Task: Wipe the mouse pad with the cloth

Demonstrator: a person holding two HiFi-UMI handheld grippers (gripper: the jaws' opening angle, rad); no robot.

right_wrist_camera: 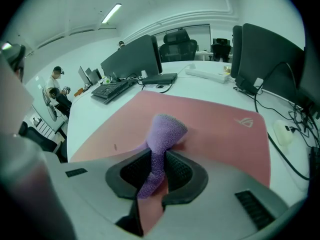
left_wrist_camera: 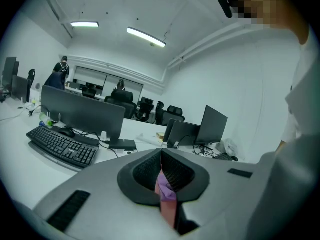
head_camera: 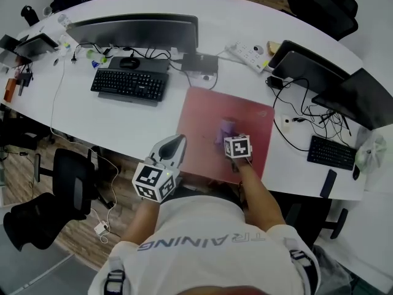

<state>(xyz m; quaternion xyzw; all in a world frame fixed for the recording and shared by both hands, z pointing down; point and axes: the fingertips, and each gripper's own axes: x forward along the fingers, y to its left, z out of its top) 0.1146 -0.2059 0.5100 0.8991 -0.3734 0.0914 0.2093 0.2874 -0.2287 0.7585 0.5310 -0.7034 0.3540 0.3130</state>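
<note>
In the head view the right gripper (head_camera: 229,135) holds the cloth (head_camera: 225,129) at the pad's (head_camera: 199,112) centre, with the left gripper (head_camera: 177,143) idle at its 8 o'clock edge; the left gripper view shows jaws clenched and empty; the right gripper view shows jaws grasping the cloth (right_wrist_camera: 161,134), so wiping seems begun but unfinished.

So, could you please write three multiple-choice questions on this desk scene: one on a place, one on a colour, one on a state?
1. Where does the cloth rest?
A. on the keyboard
B. on the mouse pad
C. on a chair

2. What colour is the cloth?
A. purple
B. green
C. white

3. How is the right gripper?
A. open and empty
B. shut on the cloth
C. out of view

Answers:
1 B: the cloth lies on the red pad in front of the person.
2 A: it shows purple in the head and right gripper views.
3 B: the jaws pinch the cloth between them.
</note>
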